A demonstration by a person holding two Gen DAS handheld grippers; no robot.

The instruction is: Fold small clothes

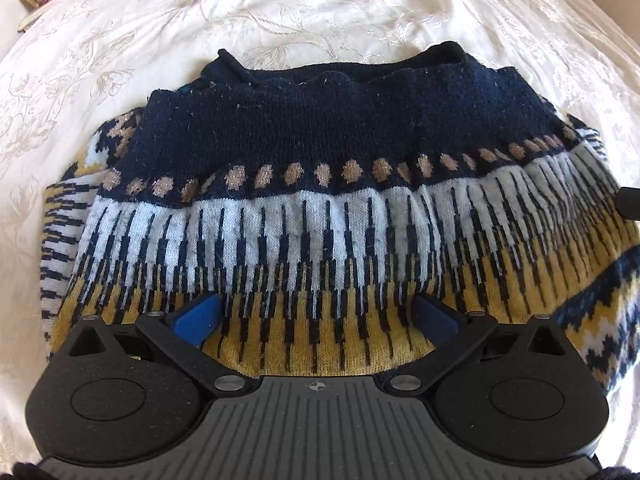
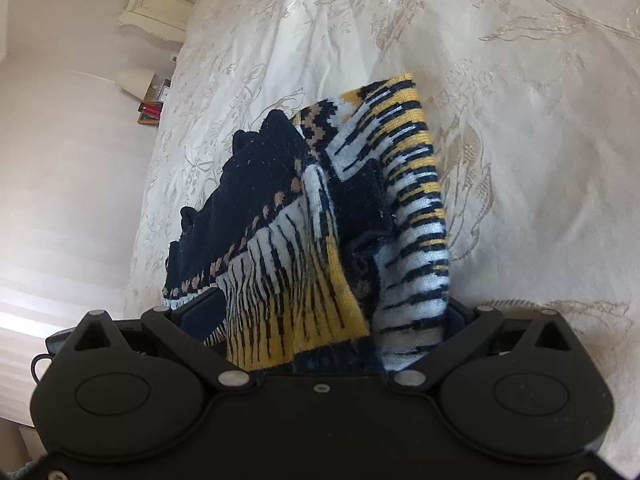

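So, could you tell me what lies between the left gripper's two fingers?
In the left wrist view, only the sweater lies between the left gripper's fingers, its yellow-and-black band; the jaws stand wide apart.

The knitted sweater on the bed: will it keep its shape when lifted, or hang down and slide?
The sweater is probably floppy: between the right gripper jaws it bunches and drapes in folds. It likely grips well, since the knit looks fuzzy. The glossy bedspread may let it slide when pushed.
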